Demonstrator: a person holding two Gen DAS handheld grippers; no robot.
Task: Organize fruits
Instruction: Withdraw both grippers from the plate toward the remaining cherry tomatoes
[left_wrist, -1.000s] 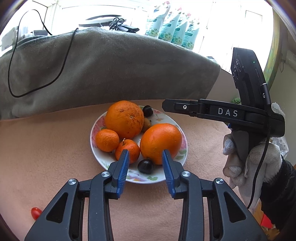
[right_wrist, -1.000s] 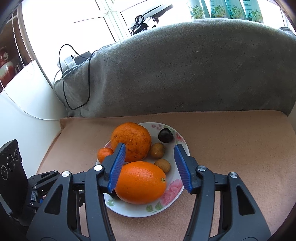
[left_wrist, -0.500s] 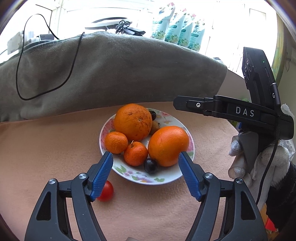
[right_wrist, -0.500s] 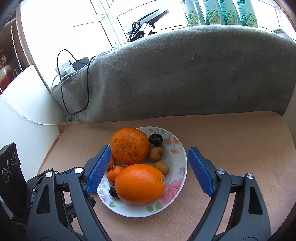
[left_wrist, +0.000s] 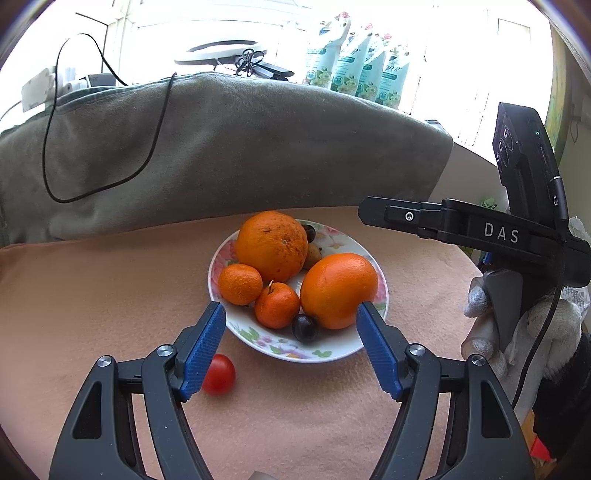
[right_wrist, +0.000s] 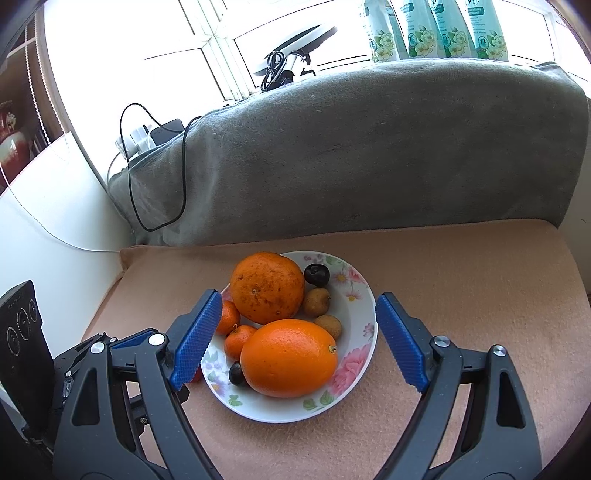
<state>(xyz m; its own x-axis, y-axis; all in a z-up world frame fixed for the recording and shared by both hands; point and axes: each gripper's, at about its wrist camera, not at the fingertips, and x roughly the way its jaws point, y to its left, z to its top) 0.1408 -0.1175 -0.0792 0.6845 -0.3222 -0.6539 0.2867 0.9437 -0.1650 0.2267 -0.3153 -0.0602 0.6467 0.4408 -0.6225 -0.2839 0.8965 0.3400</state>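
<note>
- Two grippers hang over the near side of the floral plate (left_wrist: 369, 341), and both stand with their jaws spread wide and nothing between them.
- Seen from its own camera, the left gripper (left_wrist: 291, 345) frames the near rim of the plate; the cherry tomato (left_wrist: 218, 374) lies on the peach cloth (left_wrist: 92, 295) just off that rim, right beside the left finger's blue pad.
- That tomato is the one fruit off the plate, so it looks like the next thing to fetch; the wide jaws would suit coming down around it.
- On the plate, the speckled orange (left_wrist: 272, 244) sits at the far side and the smooth orange (left_wrist: 338, 290) at the near right, with two mandarins (left_wrist: 240, 283) tucked against them on the left, which likely keeps the round fruit from rolling.
- A dark plum (left_wrist: 305, 327) rests at the near rim, touching the smooth orange; another dark fruit (right_wrist: 317, 274) and two small brown fruits (right_wrist: 316, 301) fill the far right.
- From its own view, the right gripper (right_wrist: 291, 334) straddles the plate, its fingers apart from every fruit.
- Being small and round, the tomato could roll on the soft cloth if nudged.
</note>
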